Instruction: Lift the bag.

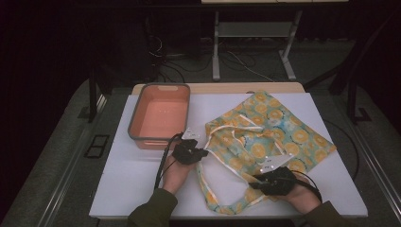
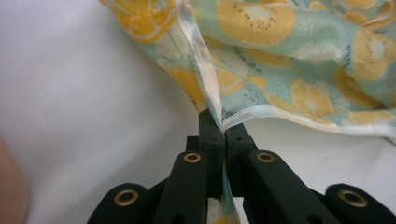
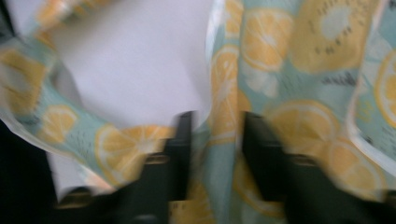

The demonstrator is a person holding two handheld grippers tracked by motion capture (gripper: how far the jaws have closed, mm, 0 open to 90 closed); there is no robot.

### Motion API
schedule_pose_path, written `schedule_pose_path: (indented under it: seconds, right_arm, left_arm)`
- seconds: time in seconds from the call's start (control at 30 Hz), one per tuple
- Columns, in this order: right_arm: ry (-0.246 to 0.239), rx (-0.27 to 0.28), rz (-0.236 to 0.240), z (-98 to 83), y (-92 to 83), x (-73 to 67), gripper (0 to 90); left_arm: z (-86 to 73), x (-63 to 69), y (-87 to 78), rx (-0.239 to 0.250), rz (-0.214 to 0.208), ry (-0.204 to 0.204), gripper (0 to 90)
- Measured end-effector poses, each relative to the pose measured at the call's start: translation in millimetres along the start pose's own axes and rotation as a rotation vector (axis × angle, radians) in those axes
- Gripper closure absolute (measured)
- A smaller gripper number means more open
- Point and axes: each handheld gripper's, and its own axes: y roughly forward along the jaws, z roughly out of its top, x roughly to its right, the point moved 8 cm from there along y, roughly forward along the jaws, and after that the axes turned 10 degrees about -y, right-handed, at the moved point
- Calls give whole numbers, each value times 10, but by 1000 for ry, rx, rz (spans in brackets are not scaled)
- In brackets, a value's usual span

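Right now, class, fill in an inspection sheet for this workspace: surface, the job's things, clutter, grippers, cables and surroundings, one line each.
Surface: white table top, with a wooden strip along the far edge.
Job's things: fruit-print cloth with pale trim, spread rumpled on the table's right half, its straps trailing toward the near edge.
Clutter: orange tub with a grey rim, far left, nothing seen inside.
Grippers: left gripper shut on the cloth's trimmed edge; right gripper has cloth between parted jaws, blurred.
Cables: one black cable loops from the left gripper; more lie on the floor beyond.
Surroundings: dark room, grey floor, metal table legs behind.
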Motion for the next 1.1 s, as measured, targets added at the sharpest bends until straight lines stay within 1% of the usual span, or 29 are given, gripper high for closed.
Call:
schedule_pose_path:
  seconds: [0.07, 0.13, 0.27, 0.33, 0.47, 0.53, 0.67, 0.73, 0.8, 0.97, 1.0, 1.07, 1.1]
  right_arm:
    - [4, 4, -3, -14, -7, 52, 865]
    - [9, 14, -25, -17, -40, 131, 890]
    - [31, 50, -88, 4, -153, 326, 896]
    - [45, 72, -125, 24, -211, 445, 896]
    - [74, 118, -183, 79, -306, 666, 897]
    - [85, 149, -207, 125, -353, 751, 897]
    - [102, 212, -248, 229, -473, 895, 897]
    - [110, 247, -256, 279, -538, 936, 897]
    - [107, 268, -266, 322, -592, 960, 897]
    - [99, 303, -270, 410, -667, 954, 897]
    - [90, 312, -274, 437, -688, 952, 897]
    - [79, 332, -282, 503, -754, 944, 897]
    - [76, 343, -290, 536, -795, 944, 897]
  left_arm:
    - [15, 14, -15, 11, -15, -10, 884]
    - [35, 28, -32, 21, -18, -7, 884]
    - [91, 69, -54, 53, -28, 0, 885]
    - [141, 97, -71, 73, -37, 2, 885]
    - [251, 159, -98, 116, -53, 7, 885]
    - [309, 182, -121, 139, -57, 16, 886]
    - [431, 235, -189, 188, -69, 17, 886]
    - [471, 270, -220, 198, -72, 32, 887]
    - [507, 305, -266, 213, -77, 42, 887]
    - [647, 359, -489, 289, -108, 34, 887]
    - [674, 379, -537, 302, -117, 34, 888]
    - [731, 418, -628, 330, -126, 42, 887]
    - [763, 440, -674, 347, -137, 41, 888]
